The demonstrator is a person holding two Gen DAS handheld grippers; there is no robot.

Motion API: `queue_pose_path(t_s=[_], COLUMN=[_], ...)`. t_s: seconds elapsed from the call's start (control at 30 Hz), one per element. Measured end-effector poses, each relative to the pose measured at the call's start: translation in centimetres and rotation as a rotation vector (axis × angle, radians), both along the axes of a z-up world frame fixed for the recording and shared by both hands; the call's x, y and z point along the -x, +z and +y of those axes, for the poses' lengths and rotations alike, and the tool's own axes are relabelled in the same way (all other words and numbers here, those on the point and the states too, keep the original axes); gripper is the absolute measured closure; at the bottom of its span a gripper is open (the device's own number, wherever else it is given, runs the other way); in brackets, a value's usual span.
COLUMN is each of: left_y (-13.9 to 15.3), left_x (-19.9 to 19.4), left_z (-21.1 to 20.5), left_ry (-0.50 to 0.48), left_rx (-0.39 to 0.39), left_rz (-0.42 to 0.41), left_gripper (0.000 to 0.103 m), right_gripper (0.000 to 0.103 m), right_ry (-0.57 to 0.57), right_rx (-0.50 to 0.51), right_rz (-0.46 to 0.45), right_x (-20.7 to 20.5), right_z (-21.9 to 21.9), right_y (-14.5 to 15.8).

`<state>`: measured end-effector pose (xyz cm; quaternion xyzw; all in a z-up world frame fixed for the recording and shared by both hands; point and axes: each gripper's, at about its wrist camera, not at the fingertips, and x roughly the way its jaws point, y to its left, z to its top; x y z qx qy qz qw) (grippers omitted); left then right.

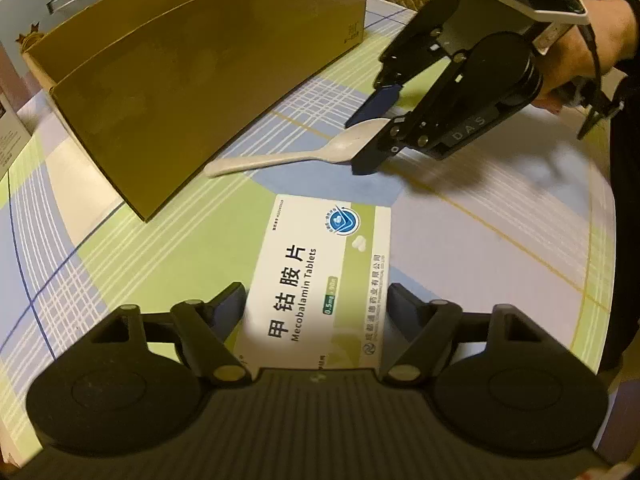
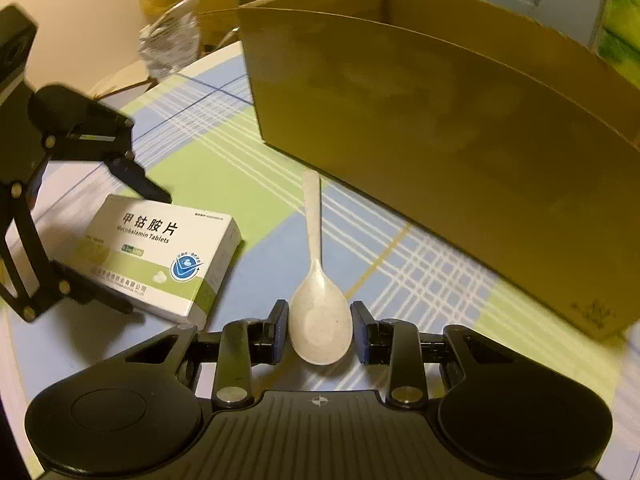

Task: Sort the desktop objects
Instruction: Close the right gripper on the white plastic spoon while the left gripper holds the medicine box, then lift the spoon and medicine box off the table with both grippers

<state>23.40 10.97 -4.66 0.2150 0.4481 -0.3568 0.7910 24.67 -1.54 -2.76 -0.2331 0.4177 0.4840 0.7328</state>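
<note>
A white and green medicine box point(image 1: 320, 276) lies flat on the checked tablecloth. My left gripper point(image 1: 316, 308) is open, its fingers on either side of the box's near end with small gaps. A cream plastic spoon point(image 2: 318, 300) lies on the cloth, handle pointing away toward the cardboard box. My right gripper point(image 2: 320, 332) is open with its blue pads on either side of the spoon's bowl, not touching it. The box also shows in the right wrist view point(image 2: 160, 256), and the spoon in the left wrist view point(image 1: 296, 156), with the right gripper point(image 1: 370, 146) over its bowl.
A large open cardboard box point(image 2: 440, 152) stands on the table behind the spoon; it also shows in the left wrist view point(image 1: 192, 84). Crumpled wrapping point(image 2: 172, 40) and other boxes lie beyond the table's far edge. The table edge point(image 1: 600, 240) runs on the right.
</note>
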Motion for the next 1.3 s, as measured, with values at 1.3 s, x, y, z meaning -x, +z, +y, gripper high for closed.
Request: queue_pose_path(t_s=[1.3], left_y=[0.0], left_x=[4.8], left_z=[-5.0], left_ry=[0.405], left_rx=[0.062], left_rz=[-0.078], left_gripper=[0.024], right_gripper=[0.073], right_ry=[-0.397], right_rx=[-0.093], right_rz=[-0.024], right_x=[8.7], right_z=[-7.8], right_y=[0.4])
